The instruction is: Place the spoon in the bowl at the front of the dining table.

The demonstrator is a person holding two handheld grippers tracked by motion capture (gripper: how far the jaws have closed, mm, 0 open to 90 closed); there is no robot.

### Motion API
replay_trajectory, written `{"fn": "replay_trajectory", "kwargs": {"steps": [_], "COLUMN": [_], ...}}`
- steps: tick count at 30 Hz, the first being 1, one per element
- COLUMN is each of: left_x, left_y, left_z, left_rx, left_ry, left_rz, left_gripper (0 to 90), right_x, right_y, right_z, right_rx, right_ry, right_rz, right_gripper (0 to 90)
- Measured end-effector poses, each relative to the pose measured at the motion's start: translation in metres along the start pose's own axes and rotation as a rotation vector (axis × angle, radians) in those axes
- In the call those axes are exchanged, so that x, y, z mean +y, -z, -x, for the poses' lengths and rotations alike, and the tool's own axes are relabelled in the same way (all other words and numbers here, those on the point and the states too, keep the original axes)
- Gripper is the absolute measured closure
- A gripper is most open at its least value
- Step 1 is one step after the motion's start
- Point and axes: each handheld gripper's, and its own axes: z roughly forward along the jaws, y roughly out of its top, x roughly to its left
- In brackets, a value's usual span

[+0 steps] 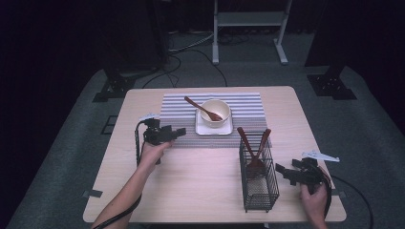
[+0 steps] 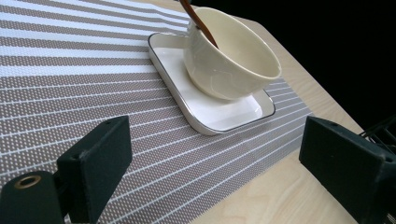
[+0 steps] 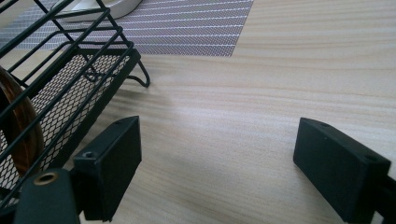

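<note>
On the wooden surface (image 1: 200, 176), a striped placemat (image 1: 176, 112) lies across the far half. A white square plate (image 1: 203, 128) sits on the placemat, and a cream bowl (image 1: 216, 113) stands on the plate. A brown wooden spoon (image 1: 200, 109) rests in the bowl, handle angled toward the far left.

The left gripper (image 1: 177, 132) is held at the near left edge of the placemat, pointed toward the plate. In the left gripper view, its fingers (image 2: 100, 163) are spread wide with nothing between them; the plate (image 2: 219, 112) and bowl (image 2: 229, 60) lie ahead, near but apart from the fingers.

A black wire basket (image 1: 259, 176) stands upright on the near right part of the surface. Two brown wooden utensils (image 1: 255, 148) stand inside it, handles crossing above the rim.

The right gripper (image 1: 282, 170) is held just beside the right wall of the basket, low over the surface. In the right gripper view, its fingers (image 3: 114, 158) are spread wide and hold nothing; the basket (image 3: 70, 84) lies to the left of them, apart from them, and bare wood lies between the fingers.
</note>
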Motion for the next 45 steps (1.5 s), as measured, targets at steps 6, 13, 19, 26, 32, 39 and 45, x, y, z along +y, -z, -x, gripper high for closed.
{"fn": "replay_trajectory", "kwargs": {"steps": [6, 13, 19, 26, 32, 39, 45], "left_x": [-0.004, -0.007, -0.011, -0.017, -0.021, -0.027, -0.033], "left_y": [0.003, 0.007, 0.011, 0.014, 0.016, 0.021, 0.024], "left_z": [0.002, 0.004, 0.006, 0.008, 0.011, 0.011, 0.01], "left_rx": [-0.003, -0.008, -0.002, -0.004, -0.004, 0.0, -0.008], "left_ry": [-0.007, -0.015, -0.027, -0.028, -0.032, -0.029, -0.021], "left_rz": [-0.006, -0.008, 0.0, -0.006, -0.004, -0.01, -0.008], "left_gripper": [8.6, 8.6, 8.6, 8.6, 8.6, 8.6, 8.6], "right_x": [0.0, 0.0, 0.0, 0.0, 0.0, 0.0, 0.0], "right_y": [0.0, 0.0, 0.0, 0.0, 0.0, 0.0, 0.0], "right_z": [0.0, 0.0, 0.0, 0.0, -0.001, -0.001, -0.001], "right_rx": [0.001, 0.0, -0.002, -0.002, -0.003, -0.002, -0.003], "right_ry": [-0.003, 0.0, 0.002, 0.003, 0.002, 0.002, 0.003], "right_rz": [-0.001, 0.0, 0.0, 0.001, -0.001, 0.0, -0.001], "right_gripper": [14.1, 14.1, 14.1, 14.1, 14.1, 14.1, 14.1]}}
